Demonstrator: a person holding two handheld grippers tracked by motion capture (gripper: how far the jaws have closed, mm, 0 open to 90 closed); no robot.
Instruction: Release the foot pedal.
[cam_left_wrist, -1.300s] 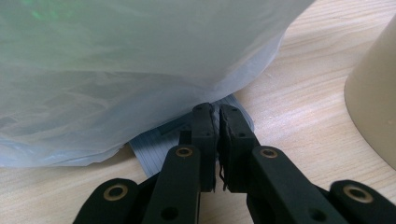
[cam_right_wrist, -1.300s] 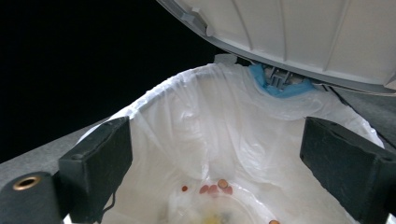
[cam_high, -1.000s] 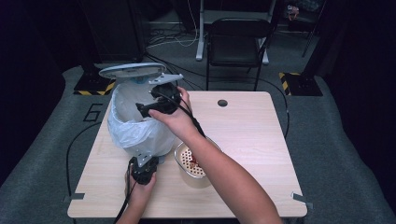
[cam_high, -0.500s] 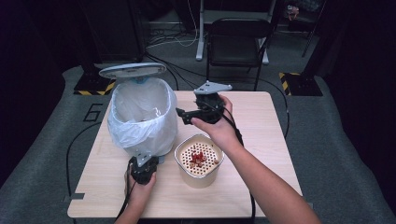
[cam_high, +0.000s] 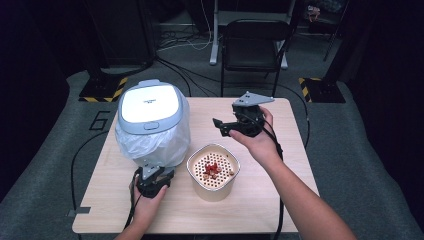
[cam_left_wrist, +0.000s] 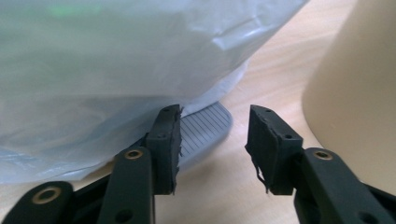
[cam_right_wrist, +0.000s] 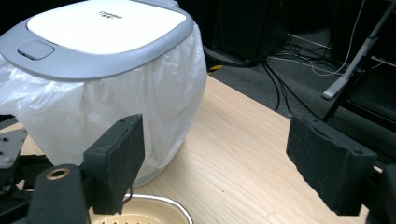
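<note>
Your bin (cam_high: 152, 125) sits at the table's left, lid (cam_high: 150, 106) down, so its inside is hidden behind the white bag (cam_right_wrist: 140, 112). Your left gripper (cam_left_wrist: 212, 140) has just been opening; its jaws stand apart at the pedal (cam_left_wrist: 203, 128), nothing clamped. The cup (cam_high: 213, 172), just right of the bin, holds red bits on a holed insert, too small to name. Your right gripper (cam_high: 220, 125) hovers above the table, jaws wide but easing inward, empty.

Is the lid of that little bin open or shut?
Shut. The grey-and-white lid lies flat on the bin, covering the bag's mouth.
</note>
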